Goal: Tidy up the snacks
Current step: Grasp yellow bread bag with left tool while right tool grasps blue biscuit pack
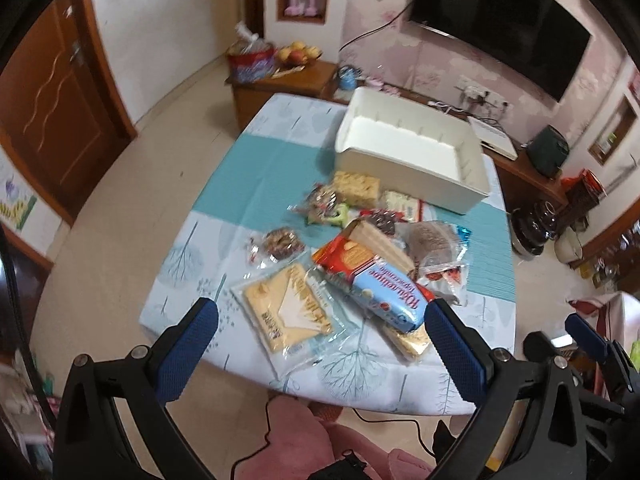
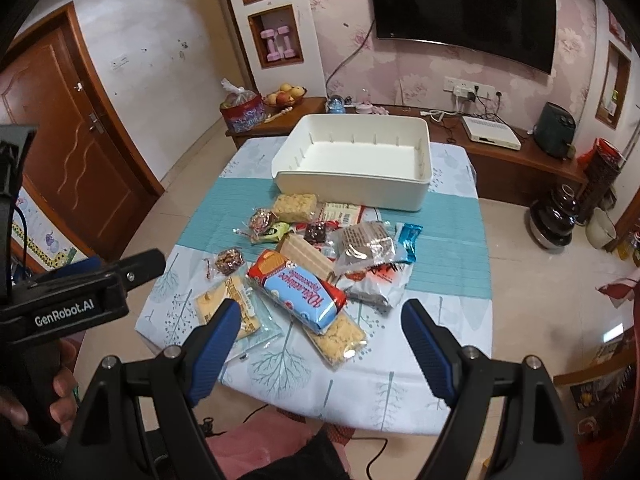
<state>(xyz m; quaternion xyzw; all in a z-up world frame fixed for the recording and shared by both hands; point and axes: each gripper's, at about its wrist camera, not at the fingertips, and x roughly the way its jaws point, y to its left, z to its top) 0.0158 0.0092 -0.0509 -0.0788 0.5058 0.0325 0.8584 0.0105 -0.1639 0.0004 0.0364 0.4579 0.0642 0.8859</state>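
A heap of wrapped snacks lies on the cloth-covered table (image 1: 224, 184). Nearest me are a blue and red biscuit pack (image 1: 376, 284) (image 2: 300, 288) and a flat yellow cracker pack (image 1: 288, 308) (image 2: 224, 300). Behind them are a wafer block (image 1: 380, 240), a brown cake in clear wrap (image 2: 364, 244) and a puffed rice bar (image 2: 294, 206). An empty white bin (image 1: 412, 152) (image 2: 352, 160) stands at the far side. My left gripper (image 1: 320, 316) hovers open above the near packs. My right gripper (image 2: 320, 312) is open beside it, holding nothing.
A hand (image 2: 60, 396) holds the left tool's black body (image 2: 76, 308) at the left edge. A pink cushion (image 2: 260, 436) and a black cable (image 1: 384, 424) lie below the table's near edge. A low wooden cabinet (image 2: 500, 160), a fruit bowl (image 2: 286, 96) and a wall screen (image 2: 460, 8) are beyond.
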